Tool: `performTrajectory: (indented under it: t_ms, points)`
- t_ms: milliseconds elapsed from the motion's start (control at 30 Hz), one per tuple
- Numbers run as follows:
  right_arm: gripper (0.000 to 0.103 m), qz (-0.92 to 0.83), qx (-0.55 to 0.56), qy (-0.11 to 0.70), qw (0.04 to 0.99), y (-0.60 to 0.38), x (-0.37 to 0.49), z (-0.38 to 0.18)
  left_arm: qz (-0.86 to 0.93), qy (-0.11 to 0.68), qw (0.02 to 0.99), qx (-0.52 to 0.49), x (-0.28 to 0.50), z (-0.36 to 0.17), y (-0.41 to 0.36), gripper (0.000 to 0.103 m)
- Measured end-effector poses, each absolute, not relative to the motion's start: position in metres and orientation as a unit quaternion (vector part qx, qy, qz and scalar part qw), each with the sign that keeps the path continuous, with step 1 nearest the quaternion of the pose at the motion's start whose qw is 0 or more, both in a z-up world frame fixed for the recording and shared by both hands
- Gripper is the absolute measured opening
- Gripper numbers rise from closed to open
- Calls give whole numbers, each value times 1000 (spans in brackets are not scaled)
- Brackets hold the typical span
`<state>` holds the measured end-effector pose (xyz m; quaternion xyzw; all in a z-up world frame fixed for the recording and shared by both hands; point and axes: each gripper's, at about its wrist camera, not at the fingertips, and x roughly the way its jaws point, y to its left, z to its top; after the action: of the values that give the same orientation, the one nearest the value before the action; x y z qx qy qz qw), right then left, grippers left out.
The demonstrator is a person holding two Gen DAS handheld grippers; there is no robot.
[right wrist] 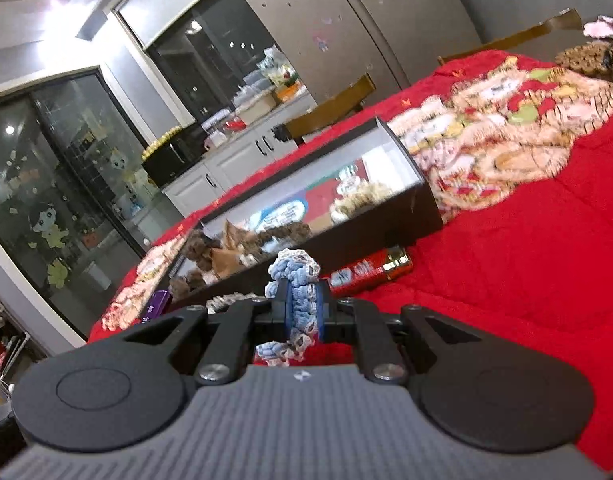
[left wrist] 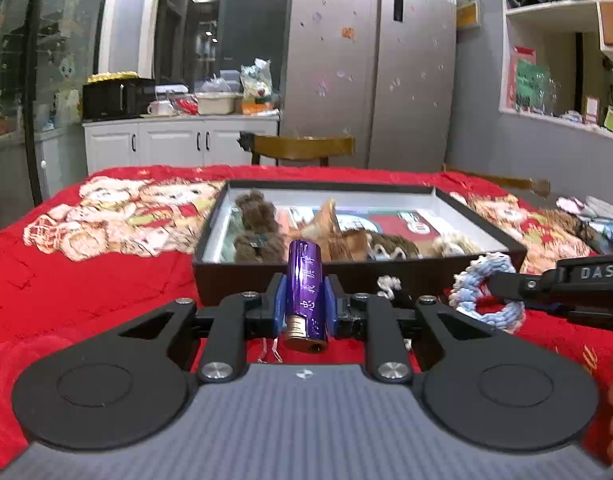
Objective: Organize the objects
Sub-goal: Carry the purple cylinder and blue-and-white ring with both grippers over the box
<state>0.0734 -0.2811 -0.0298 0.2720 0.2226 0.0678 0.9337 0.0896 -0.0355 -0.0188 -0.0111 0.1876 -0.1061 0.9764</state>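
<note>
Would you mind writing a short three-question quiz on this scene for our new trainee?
1. True or false: the left gripper is shut on the purple tube.
2. What does the right gripper hold: A) a red can, B) the blue-and-white rope ring, C) nothing?
3. Name the container just beyond both grippers.

Key:
1. True.
2. B; the red can lies on the red cloth beside the box.
3. The shallow black box, already holding brown plush items.

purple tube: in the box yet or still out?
Out. The purple tube is clamped in the left gripper, short of the black box.
</note>
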Motion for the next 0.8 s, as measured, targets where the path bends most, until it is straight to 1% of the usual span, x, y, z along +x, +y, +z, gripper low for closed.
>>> performTrajectory:
  t_ms: [200,333,467,633,800]
  points:
    - [13,73,282,177,940,-289,75,5,-92,144,984,-39,92,6,-22,24]
    - [13,80,277,160,944,-290,79,33,-104,138,984,-46,94,27,-23,24]
    - [13,88,284,153,943,-293,92,57,-122,134,983,-40,100,48,-34,24]
    - [13,80,286,137,945,-298,113,80,-144,110,983,-26,115,72,-51,24]
    - [13,81,269,140,950,-302,136,98,-143,92,985,-28,138,89,-61,24]
